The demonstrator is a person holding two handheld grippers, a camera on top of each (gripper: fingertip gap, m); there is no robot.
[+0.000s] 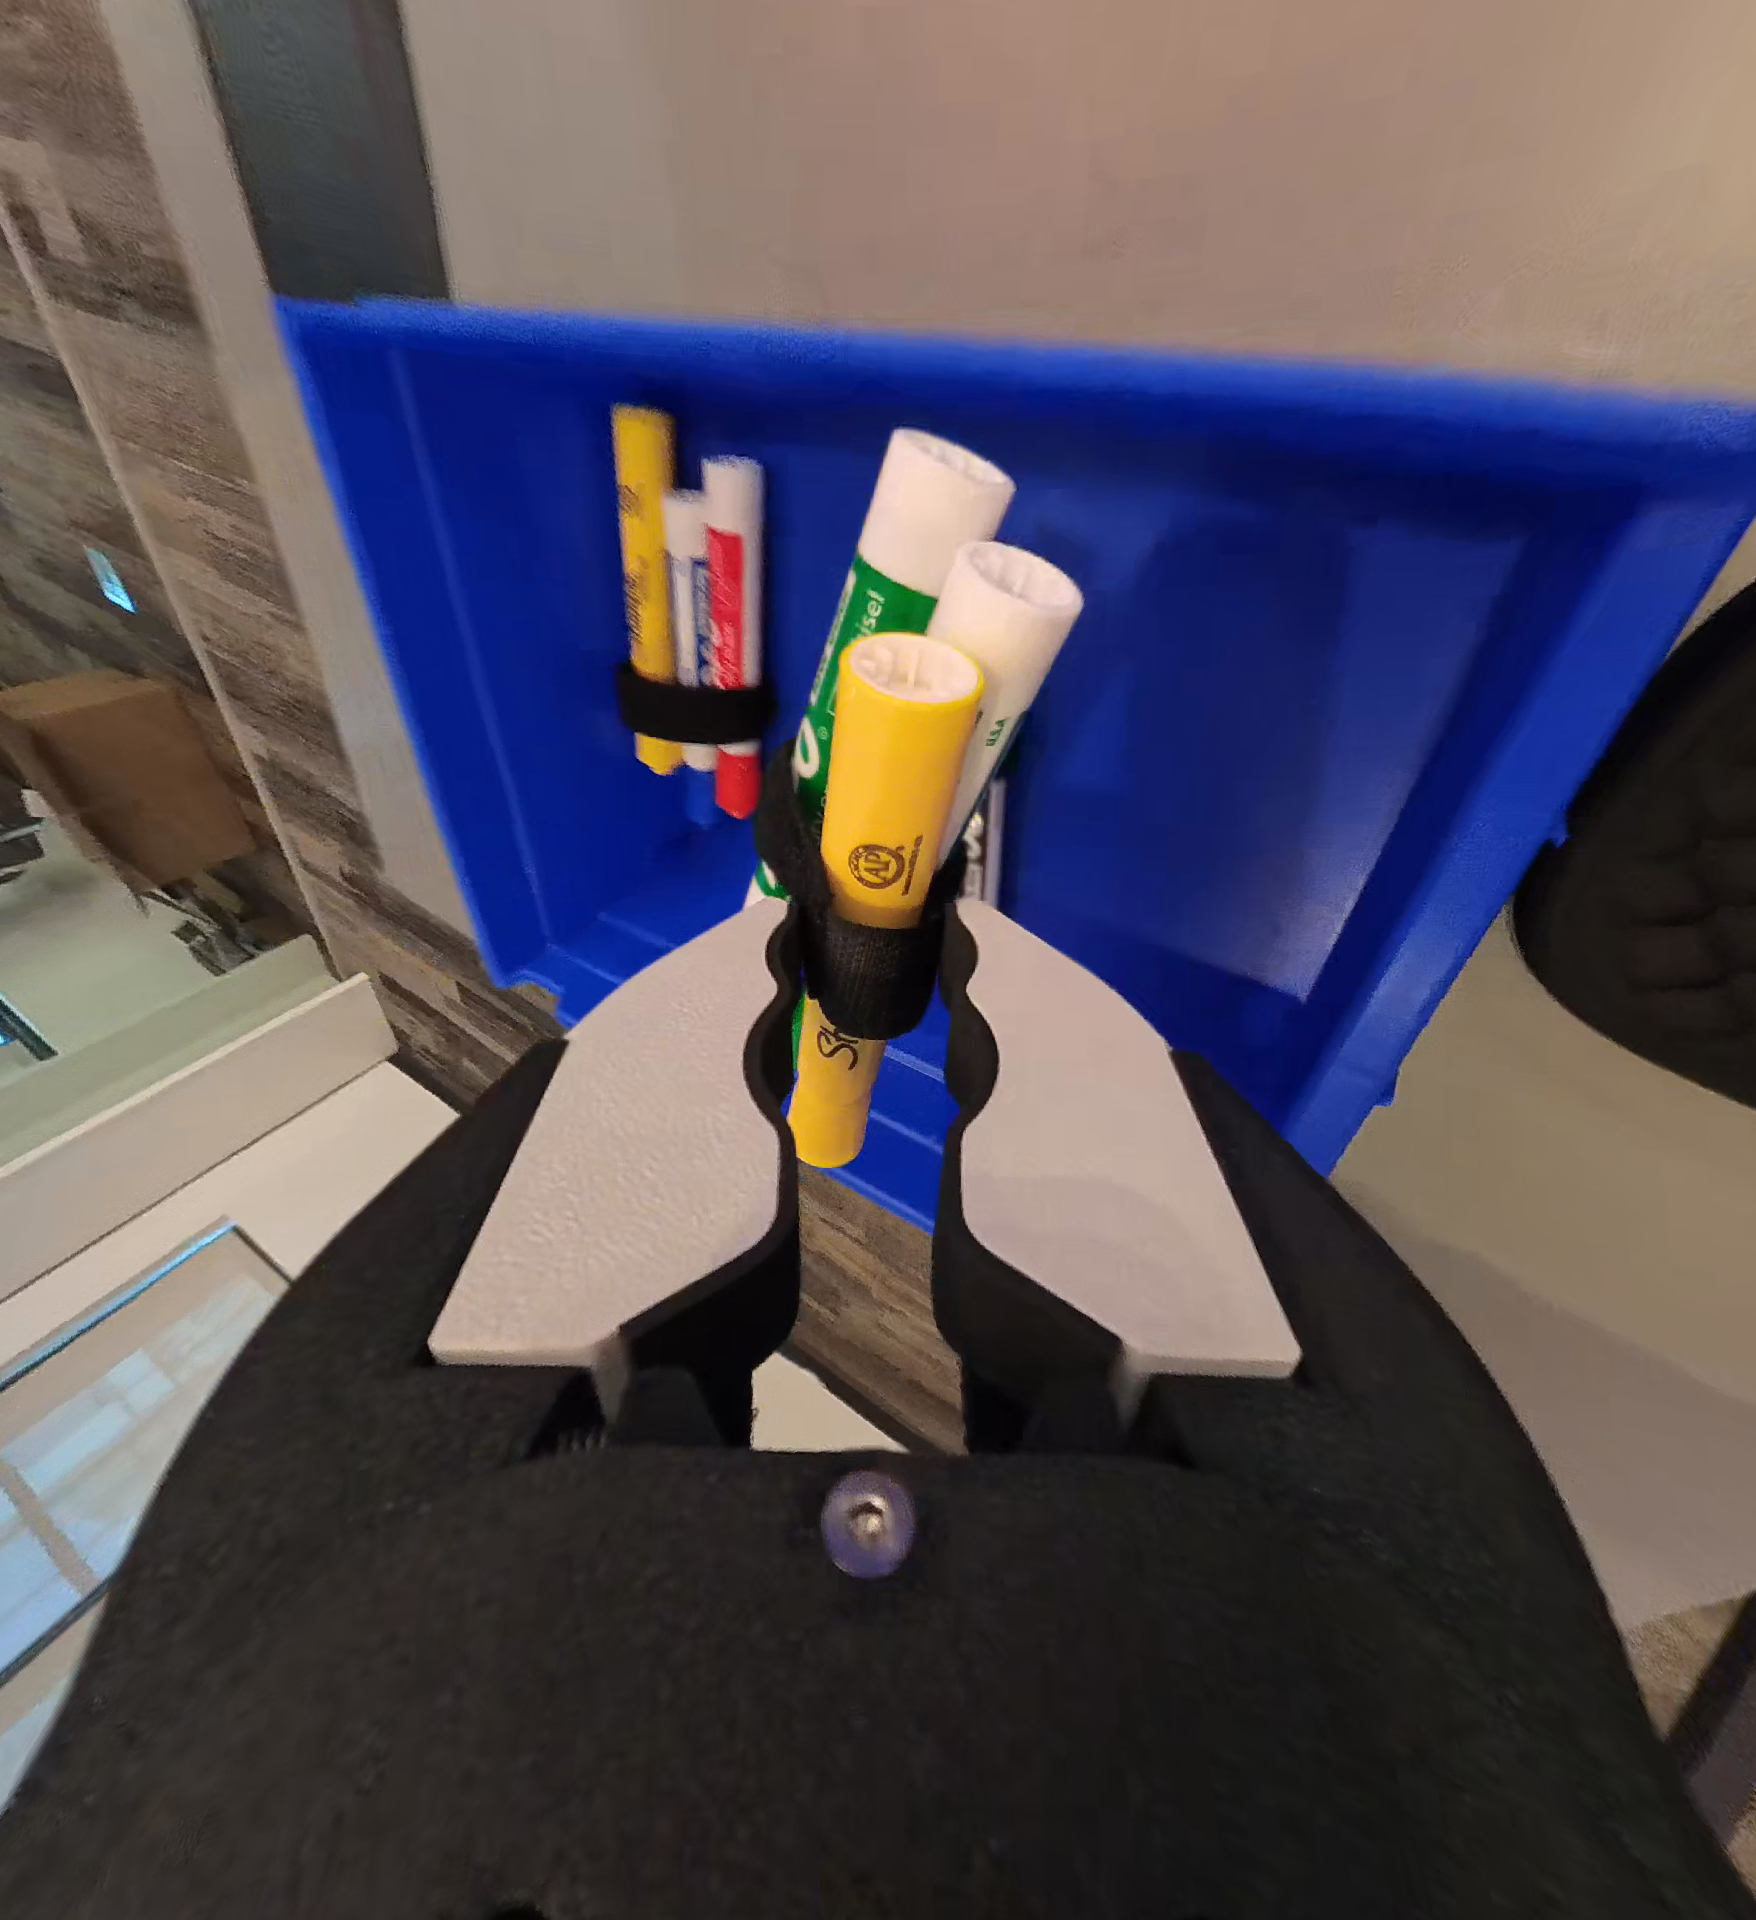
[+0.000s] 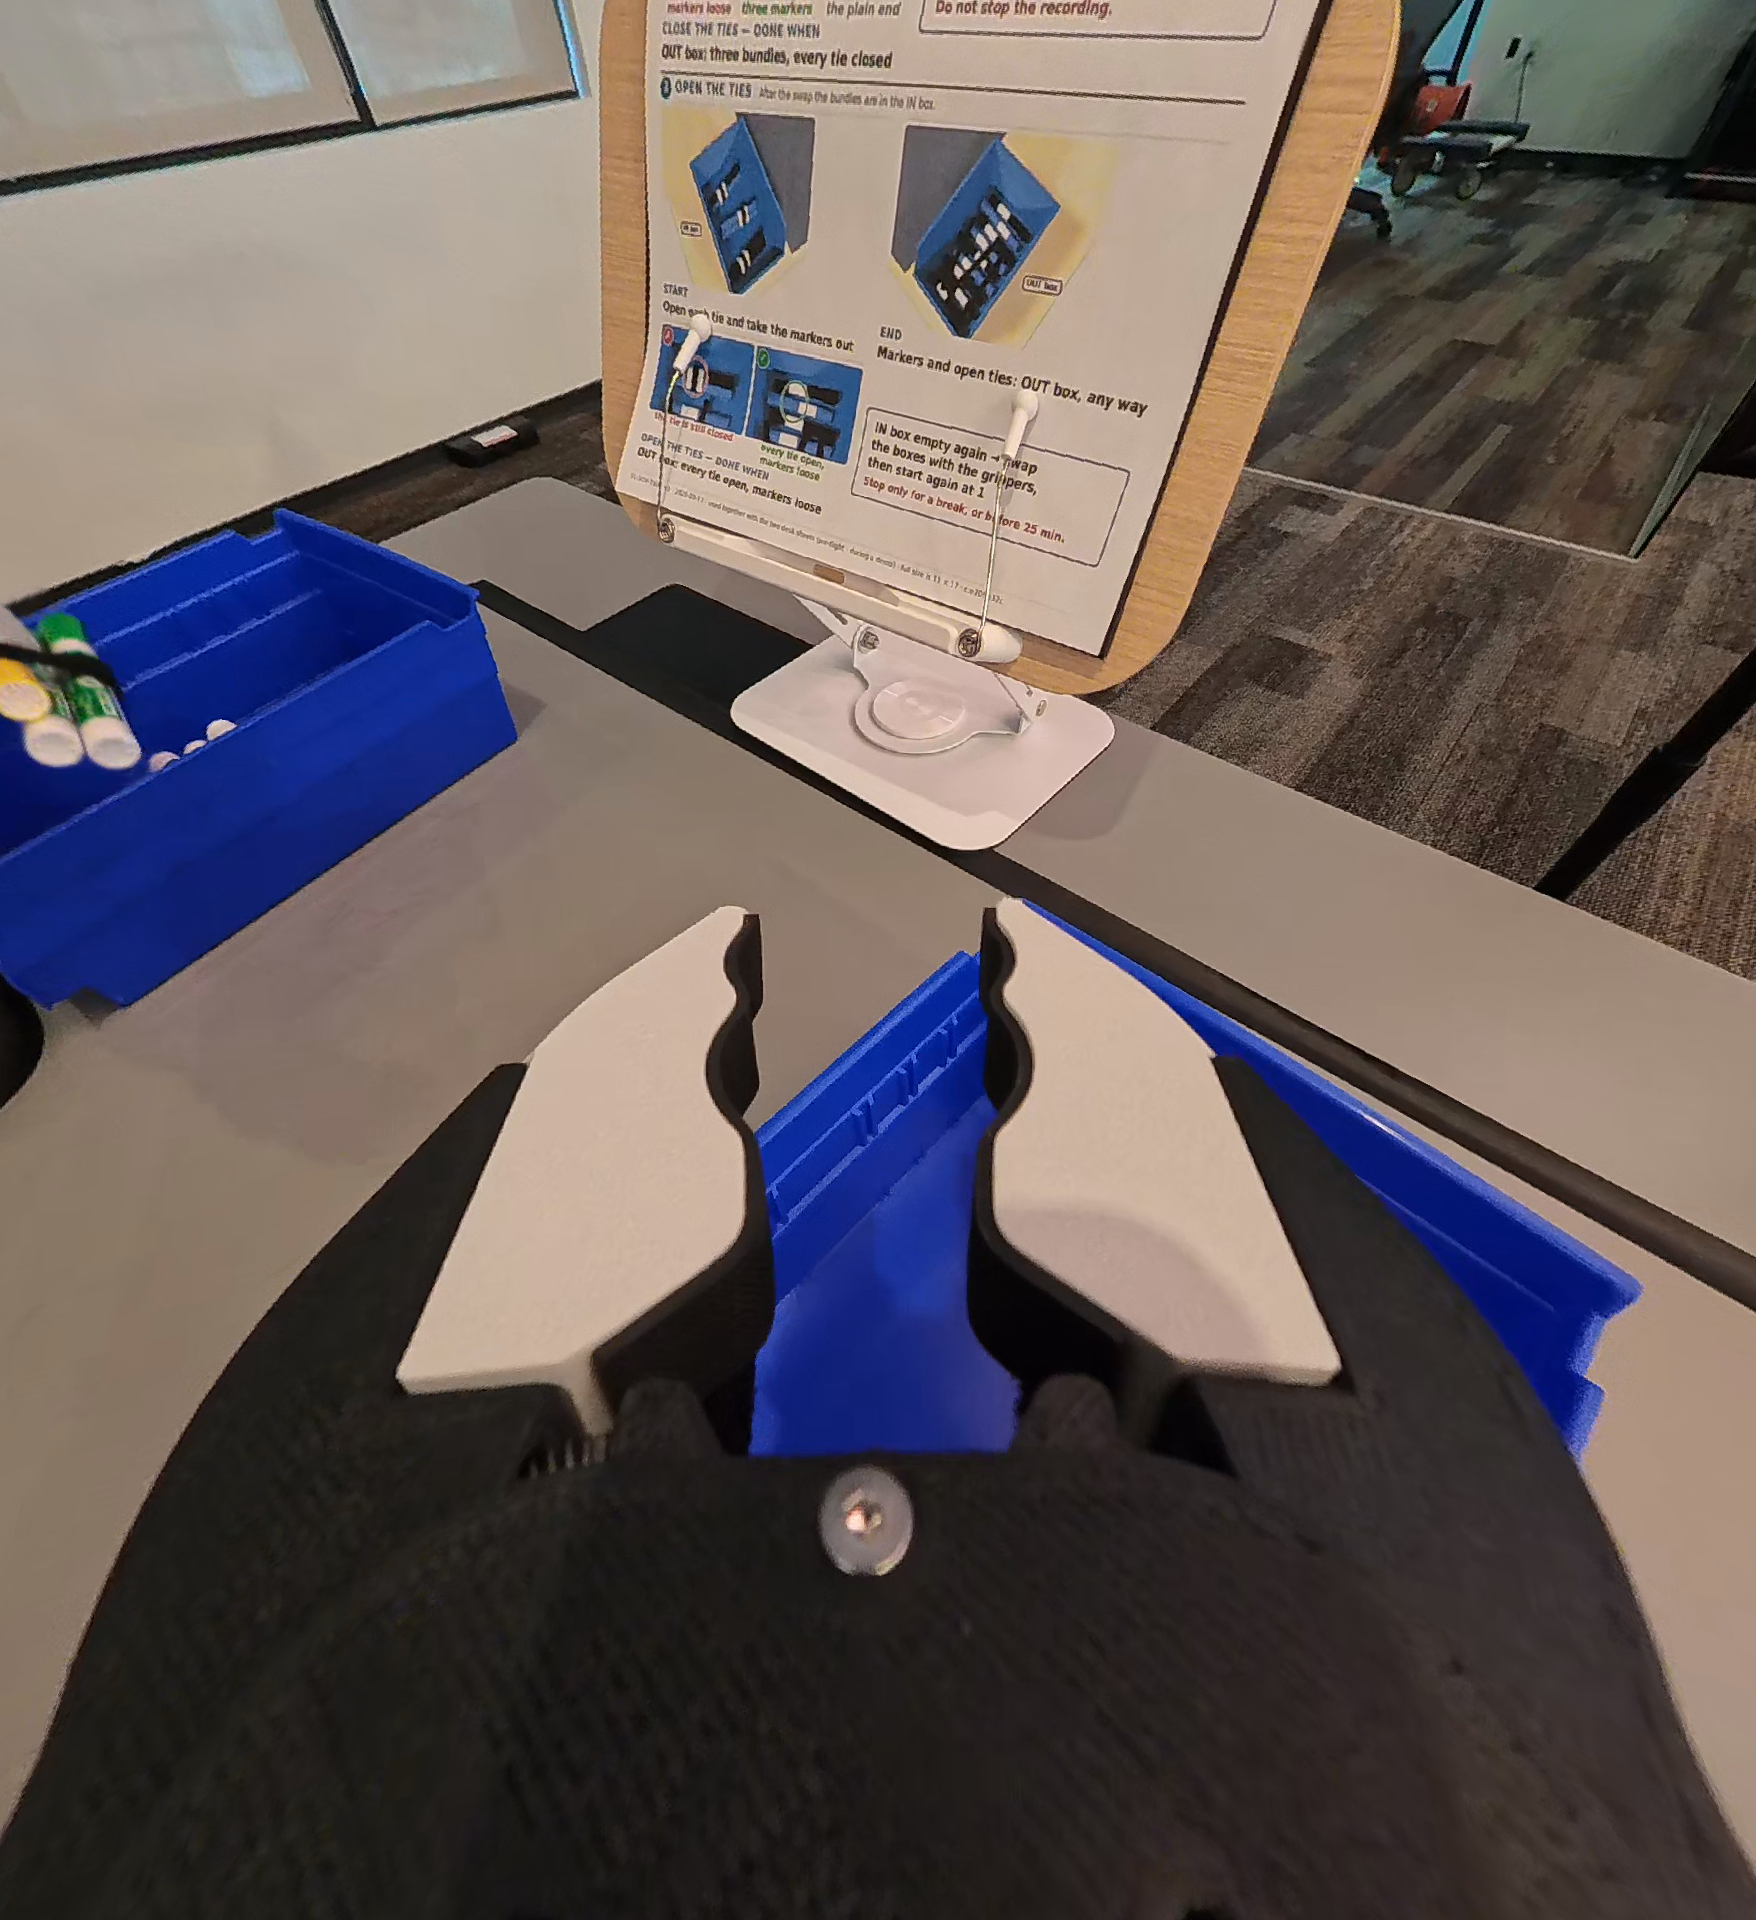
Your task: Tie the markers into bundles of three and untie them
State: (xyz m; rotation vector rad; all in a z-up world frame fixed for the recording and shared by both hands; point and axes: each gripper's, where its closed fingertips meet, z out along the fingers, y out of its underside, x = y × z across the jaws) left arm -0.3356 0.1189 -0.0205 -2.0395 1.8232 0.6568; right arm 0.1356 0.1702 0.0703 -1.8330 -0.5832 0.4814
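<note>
My left gripper [image 1: 869, 935] is shut on a bundle of three markers [image 1: 900, 769], a yellow one and two green-and-white ones, held together by a black strap [image 1: 858, 982]. It holds the bundle over a blue bin [image 1: 1373, 623]. A second bundle [image 1: 692, 623] of yellow, blue and red markers with a black strap lies in that bin. The held bundle also shows in the right wrist view [image 2: 63, 696], over the same blue bin [image 2: 261, 769]. My right gripper [image 2: 869, 925] is open and empty above a second blue bin [image 2: 1269, 1122].
A stand with an instruction sheet [image 2: 915, 312] stands at the far edge of the grey table [image 2: 593, 852]. A black padded object [image 1: 1705, 883] sits right of the bin in the left wrist view. The table edge [image 2: 1476, 1122] runs behind the near bin. The left gripper's tips are roughly 50 cm from the right gripper's.
</note>
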